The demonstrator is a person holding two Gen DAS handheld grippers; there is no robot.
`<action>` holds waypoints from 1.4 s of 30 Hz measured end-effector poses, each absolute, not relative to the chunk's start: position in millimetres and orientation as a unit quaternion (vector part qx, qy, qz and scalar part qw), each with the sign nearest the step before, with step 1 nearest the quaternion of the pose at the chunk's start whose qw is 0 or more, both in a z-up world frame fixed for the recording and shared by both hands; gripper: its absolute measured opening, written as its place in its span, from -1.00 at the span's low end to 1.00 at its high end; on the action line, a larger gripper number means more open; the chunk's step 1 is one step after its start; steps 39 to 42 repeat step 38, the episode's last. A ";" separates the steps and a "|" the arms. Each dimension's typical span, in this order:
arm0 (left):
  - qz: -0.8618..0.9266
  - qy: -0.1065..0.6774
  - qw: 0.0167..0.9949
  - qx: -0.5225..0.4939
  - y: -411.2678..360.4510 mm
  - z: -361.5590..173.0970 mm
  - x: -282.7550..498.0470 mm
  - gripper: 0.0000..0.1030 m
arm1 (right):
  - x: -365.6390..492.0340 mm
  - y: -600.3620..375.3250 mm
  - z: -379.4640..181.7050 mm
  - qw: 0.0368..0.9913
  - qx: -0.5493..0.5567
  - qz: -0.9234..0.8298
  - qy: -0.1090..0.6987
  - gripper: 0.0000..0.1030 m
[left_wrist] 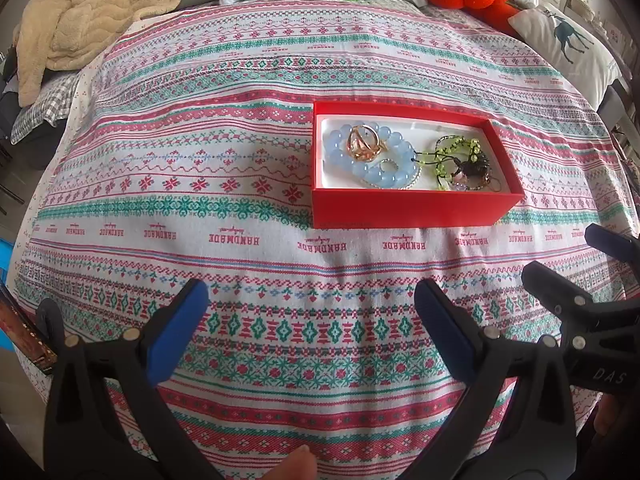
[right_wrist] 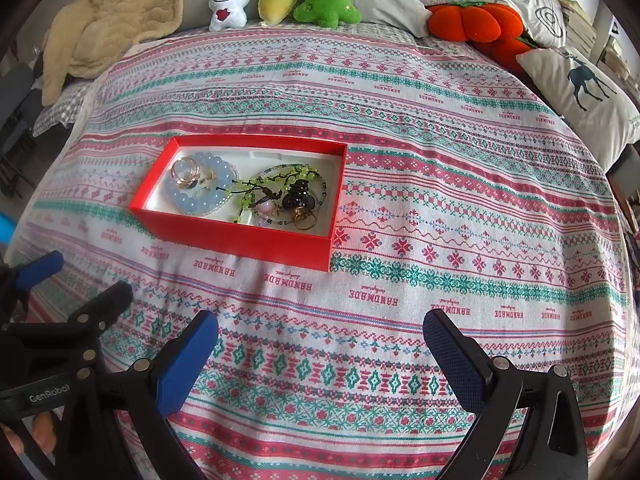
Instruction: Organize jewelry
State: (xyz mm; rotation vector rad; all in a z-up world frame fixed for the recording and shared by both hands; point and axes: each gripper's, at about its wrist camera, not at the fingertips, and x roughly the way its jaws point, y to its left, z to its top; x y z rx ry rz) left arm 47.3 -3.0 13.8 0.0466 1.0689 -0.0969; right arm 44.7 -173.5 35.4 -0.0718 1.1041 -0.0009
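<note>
Your left claw (left_wrist: 312,304) and right claw (right_wrist: 320,336) both hang released and empty over the bed (right_wrist: 440,160). Ahead, the red box (right_wrist: 248,240) holds all visible jewelry: blue bracelet (right_wrist: 200,200), green necklace (right_wrist: 272,178), rings. Gathering looks done; nothing remains loose.

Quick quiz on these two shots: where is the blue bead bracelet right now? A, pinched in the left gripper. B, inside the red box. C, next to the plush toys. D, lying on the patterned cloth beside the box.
B: the bracelet lies inside the red box, a gold ring resting on it, while both grippers, left and right, are open and empty.
</note>
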 end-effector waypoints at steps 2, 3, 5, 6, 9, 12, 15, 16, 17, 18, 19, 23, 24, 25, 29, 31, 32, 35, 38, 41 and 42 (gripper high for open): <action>-0.047 0.509 0.859 0.022 -3.2 14.1 47.5 0.99 | 44.9 -173.4 35.4 0.851 -0.034 0.000 0.525 1.00; -0.047 0.509 0.859 0.023 -3.1 13.8 47.4 0.99 | 44.9 -173.4 35.4 0.851 -0.034 0.000 0.525 1.00; -0.046 0.509 0.859 0.023 -3.1 13.2 47.2 0.99 | 45.2 -173.3 35.5 0.850 -0.034 -0.001 0.525 1.00; -0.046 0.509 0.859 0.023 -2.9 13.0 47.1 0.99 | 45.2 -173.3 35.6 0.851 -0.034 0.000 0.525 1.00; -0.046 0.510 0.859 0.022 -3.0 12.9 47.1 0.99 | 45.3 -173.0 35.5 0.850 -0.035 -0.001 0.525 1.00; -0.046 0.509 0.859 0.023 -3.2 13.1 47.5 0.99 | 45.3 -172.7 35.4 0.850 -0.035 -0.001 0.525 1.00; -0.047 0.510 0.859 0.023 -3.4 13.0 47.8 0.99 | 45.2 -172.5 34.9 0.851 -0.035 -0.001 0.524 1.00; -0.047 0.510 0.858 0.023 -3.5 12.5 47.2 0.99 | 44.9 -172.9 34.7 0.850 -0.034 -0.002 0.525 1.00; -0.048 0.510 0.858 0.023 -3.2 11.9 46.6 0.99 | 44.7 -173.1 34.3 0.850 -0.034 -0.002 0.525 1.00; -0.048 0.510 0.859 0.023 -2.9 11.6 46.0 0.99 | 44.4 -173.6 34.0 0.850 -0.034 -0.002 0.525 1.00; -0.048 0.510 0.859 0.024 -2.2 11.2 45.5 0.99 | 44.1 -173.9 33.5 0.850 -0.034 -0.002 0.526 1.00; -0.047 0.510 0.858 0.022 -2.4 11.0 45.6 0.99 | 44.6 -175.8 35.0 0.850 -0.034 -0.004 0.525 1.00; -0.047 0.511 0.858 0.023 -1.6 10.7 45.3 0.99 | 44.7 -176.3 35.4 0.850 -0.034 -0.004 0.525 1.00; -0.046 0.511 0.858 0.023 -1.0 10.6 44.8 0.99 | 44.7 -176.6 35.6 0.851 -0.033 -0.006 0.525 1.00; -0.045 0.513 0.857 0.022 0.0 11.5 47.0 0.99 | 45.6 -177.5 35.7 0.851 -0.032 -0.008 0.524 1.00; -0.044 0.513 0.857 0.022 1.3 10.7 46.4 0.99 | 45.7 -177.1 35.6 0.851 -0.033 -0.008 0.524 1.00; -0.044 0.514 0.856 0.023 1.5 10.4 47.7 0.99 | 45.6 -177.1 35.6 0.851 -0.033 -0.008 0.524 1.00; -0.043 0.515 0.856 0.024 3.0 8.9 47.6 0.99 | 45.8 -177.9 35.6 0.851 -0.032 -0.009 0.523 1.00; -0.044 0.513 0.857 0.026 5.7 6.9 45.9 0.99 | 45.1 -178.9 33.2 0.852 -0.034 -0.014 0.523 1.00; -0.044 0.513 0.857 0.026 5.7 6.9 45.9 0.99 | 45.1 -178.9 33.2 0.852 -0.034 -0.014 0.523 1.00; -0.044 0.513 0.857 0.026 5.7 6.9 45.9 0.99 | 45.1 -178.9 33.2 0.852 -0.034 -0.014 0.523 1.00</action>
